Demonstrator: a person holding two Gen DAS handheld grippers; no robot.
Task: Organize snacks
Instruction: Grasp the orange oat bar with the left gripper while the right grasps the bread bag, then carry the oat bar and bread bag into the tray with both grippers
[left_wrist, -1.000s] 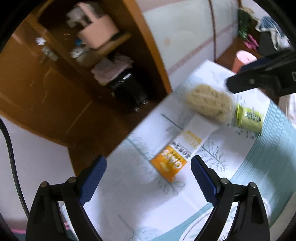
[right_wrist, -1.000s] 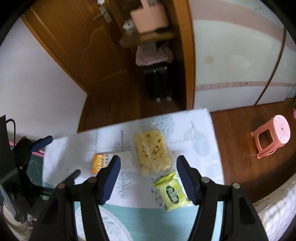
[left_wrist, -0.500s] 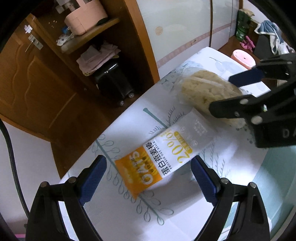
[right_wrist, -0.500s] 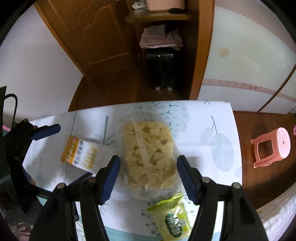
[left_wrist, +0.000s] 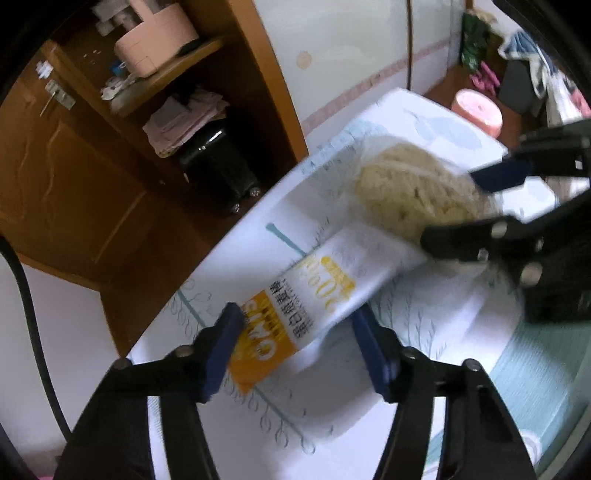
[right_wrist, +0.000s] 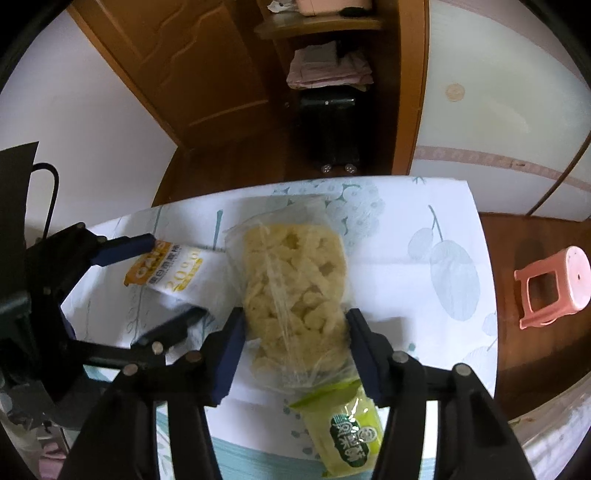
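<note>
An orange and white oats packet (left_wrist: 306, 306) lies on the patterned tablecloth (left_wrist: 424, 325). My left gripper (left_wrist: 299, 343) is open with its blue fingers on either side of the packet's orange end; the packet also shows in the right wrist view (right_wrist: 166, 269). A clear bag of yellow puffed snacks (right_wrist: 291, 291) lies in the middle. My right gripper (right_wrist: 295, 339) is open with its fingers straddling the bag's near end. A small green packet (right_wrist: 347, 435) lies just below the bag, between the right gripper's arms.
The table's far edge (right_wrist: 332, 184) drops to a wooden floor. A black suitcase (right_wrist: 328, 129) and folded cloths stand in a wooden cabinet beyond. A pink stool (right_wrist: 554, 284) stands at the right. A teal cloth area (left_wrist: 535, 387) covers the table's near side.
Both grippers have moved forward and down. The left fingers now flank the oats packet and have narrowed. The right fingers now flank the puffed snack bag.
</note>
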